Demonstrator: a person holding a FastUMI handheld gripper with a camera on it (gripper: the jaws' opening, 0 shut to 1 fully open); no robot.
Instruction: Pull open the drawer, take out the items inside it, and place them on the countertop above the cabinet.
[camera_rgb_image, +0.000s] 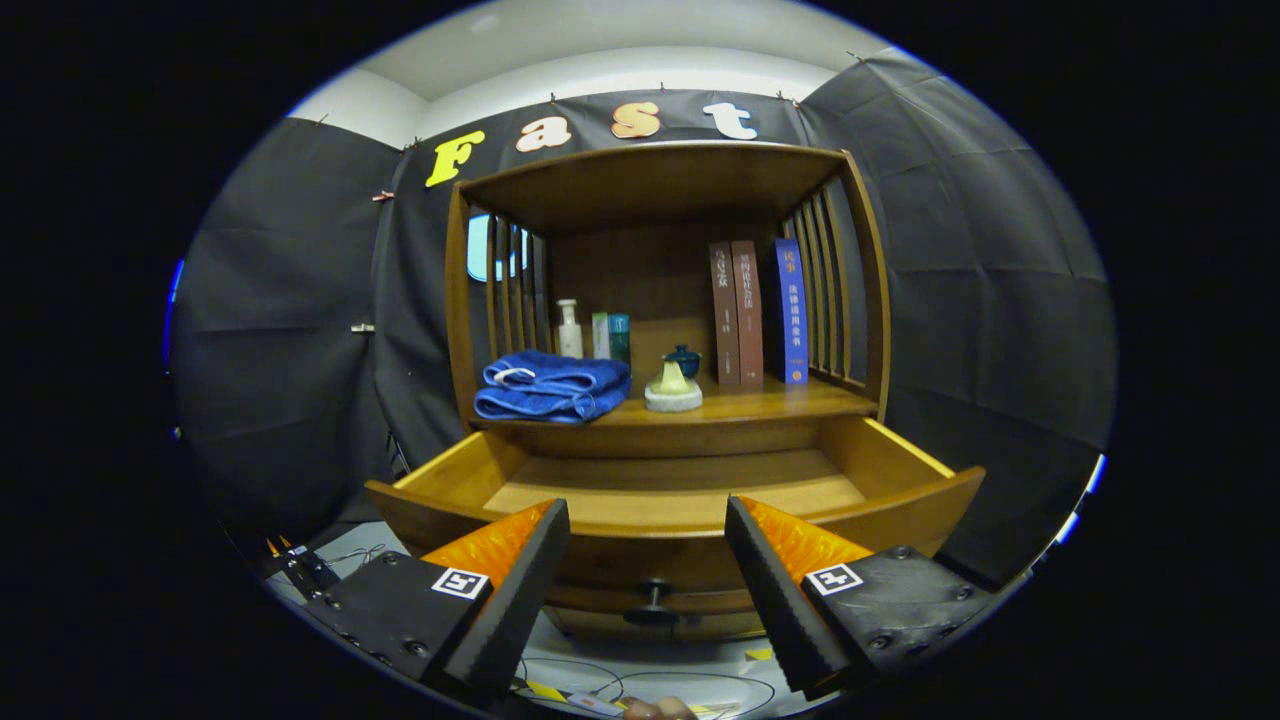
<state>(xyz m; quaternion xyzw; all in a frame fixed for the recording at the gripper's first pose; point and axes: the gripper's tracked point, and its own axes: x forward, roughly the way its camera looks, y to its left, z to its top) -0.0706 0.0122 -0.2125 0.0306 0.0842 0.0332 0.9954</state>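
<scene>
One drawer (676, 492), pulled out, inside bare; my claw (647, 535) spread wide before its knob (652, 603), holding nothing.

Your gripper view faces the wooden cabinet (660, 300) head-on, close before its open drawer (670, 500), fingers (515, 590) spread apart, low, near.

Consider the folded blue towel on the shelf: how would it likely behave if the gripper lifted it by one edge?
The blue towel looks soft and loosely folded, so it would probably sag and unfold rather than stay flat. It seems light for its bulk. Its fuzzy surface should grip well. The gripper is open, fingers apart before the open drawer.
</scene>
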